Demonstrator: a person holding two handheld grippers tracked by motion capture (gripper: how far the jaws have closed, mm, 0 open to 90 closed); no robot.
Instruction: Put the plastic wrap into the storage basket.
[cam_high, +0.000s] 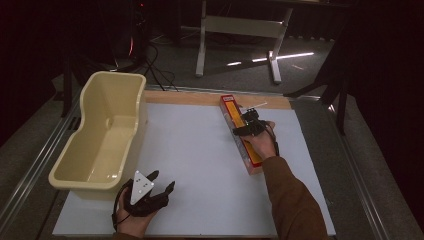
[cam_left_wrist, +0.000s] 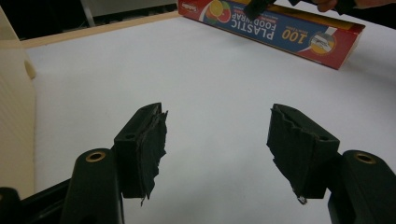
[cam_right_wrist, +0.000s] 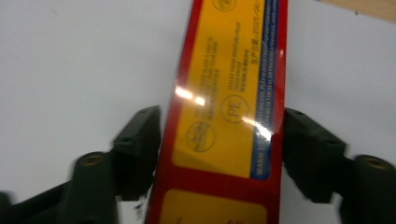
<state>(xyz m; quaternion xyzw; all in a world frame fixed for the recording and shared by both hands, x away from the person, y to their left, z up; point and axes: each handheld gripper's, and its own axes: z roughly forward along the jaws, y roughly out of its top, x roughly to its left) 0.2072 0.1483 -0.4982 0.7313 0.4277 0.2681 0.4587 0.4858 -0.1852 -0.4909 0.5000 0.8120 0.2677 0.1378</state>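
The plastic wrap box (cam_high: 241, 133) is red with a yellow top panel, a blue strip along one edge, and a blue side printed in white lettering beside a citrus picture. The tub (cam_high: 102, 131) is pale cream. The tabletop (cam_high: 200, 165) is white with a tan wooden far border. Both grippers' jaws are black.

A white table (cam_high: 200, 165) bears a cream tub (cam_high: 107, 132) and a plastic-wrap box (cam_high: 240, 131).

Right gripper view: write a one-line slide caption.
Right gripper straddles the red-and-yellow plastic food wrap box lying on the white table.
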